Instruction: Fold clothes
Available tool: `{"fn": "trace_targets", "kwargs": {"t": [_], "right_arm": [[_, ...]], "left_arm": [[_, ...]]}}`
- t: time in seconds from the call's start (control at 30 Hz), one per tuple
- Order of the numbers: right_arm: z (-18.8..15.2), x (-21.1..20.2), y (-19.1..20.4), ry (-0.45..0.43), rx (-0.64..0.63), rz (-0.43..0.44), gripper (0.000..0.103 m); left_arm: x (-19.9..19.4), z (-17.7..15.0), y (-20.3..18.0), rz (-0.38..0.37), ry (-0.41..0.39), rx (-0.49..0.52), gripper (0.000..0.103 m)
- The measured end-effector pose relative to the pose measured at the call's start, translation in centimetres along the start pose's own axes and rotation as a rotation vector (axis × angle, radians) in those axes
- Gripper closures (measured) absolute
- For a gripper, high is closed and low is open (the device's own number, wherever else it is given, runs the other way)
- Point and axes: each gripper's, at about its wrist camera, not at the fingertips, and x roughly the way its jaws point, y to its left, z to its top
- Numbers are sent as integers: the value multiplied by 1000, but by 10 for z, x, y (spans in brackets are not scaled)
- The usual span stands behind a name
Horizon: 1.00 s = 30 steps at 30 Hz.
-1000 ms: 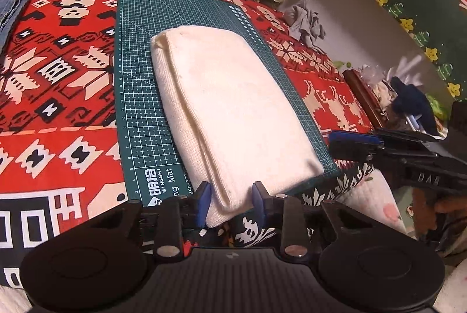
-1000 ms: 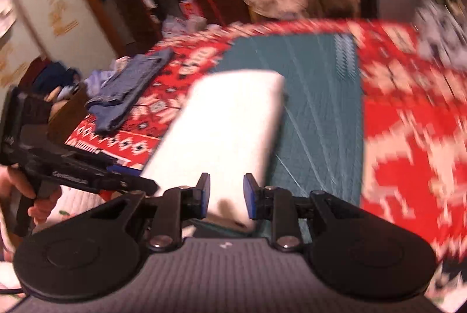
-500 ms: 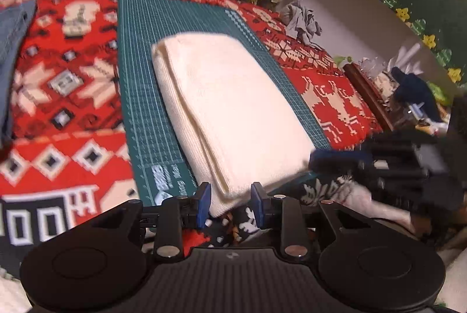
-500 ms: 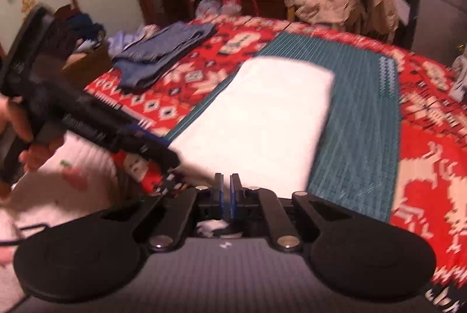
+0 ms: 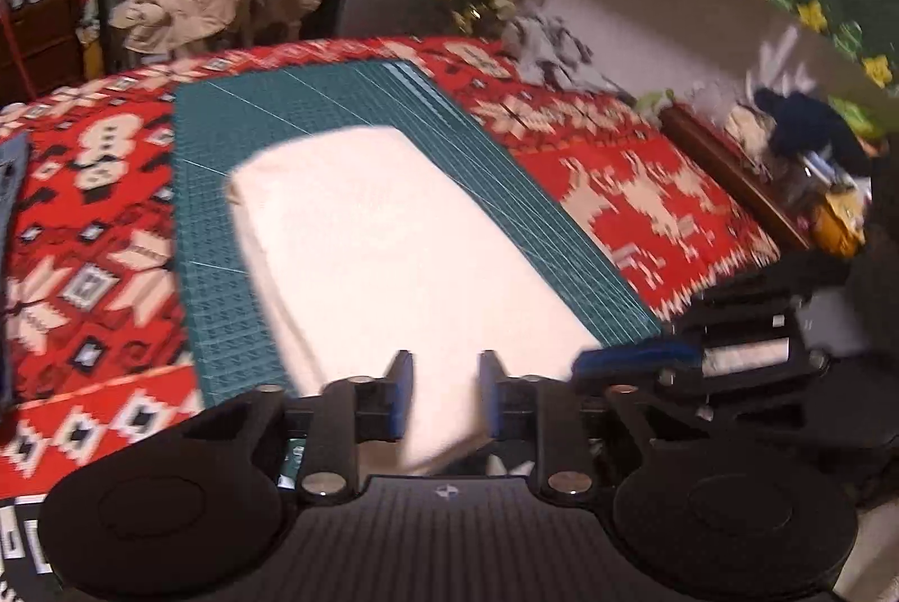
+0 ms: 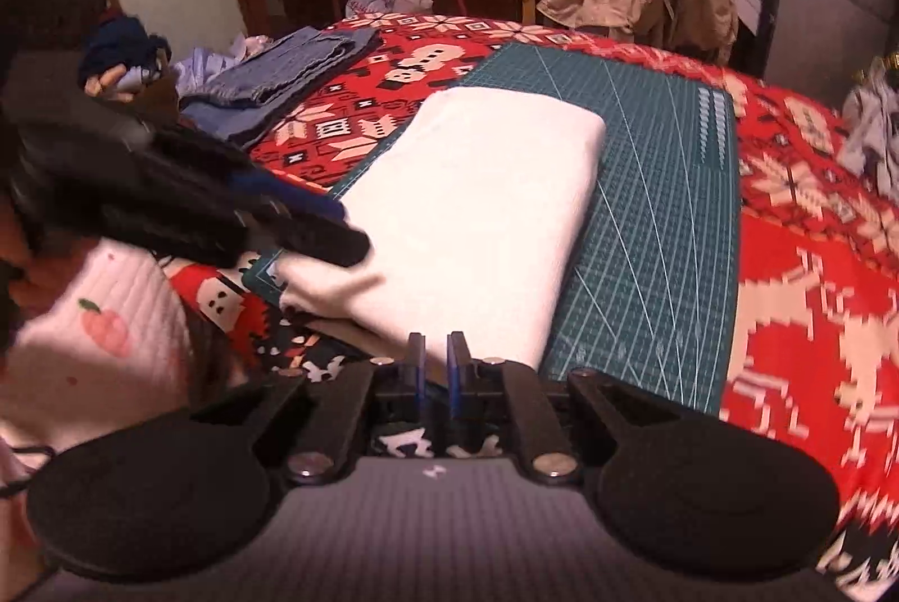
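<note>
White garment (image 5: 393, 254), folded into a long strip, lies along a green cutting mat (image 6: 663, 231) on a red patterned cloth (image 5: 90, 231), running toward 12 o'clock from both grippers. Left gripper (image 5: 444, 391), fingers spread, straddles its lifted near corner. Right gripper (image 6: 434, 363), fingers almost together, appears to pinch the near hem. Soft, light and floppy; best held by the near corners.

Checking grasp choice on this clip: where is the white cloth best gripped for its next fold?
At the white cloth's near end, from the table's near side: that layered edge overhangs the green mat, leaving room for a finger beneath, one gripper per corner.
</note>
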Motion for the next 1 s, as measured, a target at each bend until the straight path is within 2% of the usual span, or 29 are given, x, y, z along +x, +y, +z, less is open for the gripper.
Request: {"fn": "trace_targets", "kwargs": {"t": [0.17, 0.2, 0.23, 0.37, 0.43, 0.47, 0.53, 0.7, 0.73, 0.8, 0.87, 1.0], "right_arm": [[-1, -12, -6, -13, 32, 11, 94], [1, -15, -6, -24, 27, 13, 90], [3, -17, -6, -34, 22, 14, 82], [11, -27, -7, -76, 2, 20, 68], [16, -32, -8, -97, -8, 22, 50], [18, -34, -8, -107, -13, 24, 46], [22, -39, -9, -128, -23, 27, 23], [33, -52, -11, -180, -48, 33, 1], [35, -54, -11, -189, -55, 35, 1], [42, -56, -10, -188, -63, 33, 1], [47, -57, -9, -186, -70, 20, 1], [56, -59, -4, -202, -98, -68, 1]], "left_arm": [[0, -13, -12, 28, 35, 45, 88], [-3, -14, -13, 32, 33, 42, 88], [-6, -14, -14, 34, 30, 36, 88], [-17, -12, -17, 80, -5, 32, 64], [-23, -8, -18, 110, -33, 47, 63], [-26, -6, -19, 125, -47, 54, 59], [-31, -2, -20, 153, -75, 66, 54], [-49, 13, -16, 236, -162, 65, 39], [-52, 16, -16, 261, -181, 69, 36], [-59, 22, -16, 310, -219, 78, 18], [-65, 28, -15, 351, -252, 83, 9], [-69, 40, -3, 323, -249, 27, 4]]}}
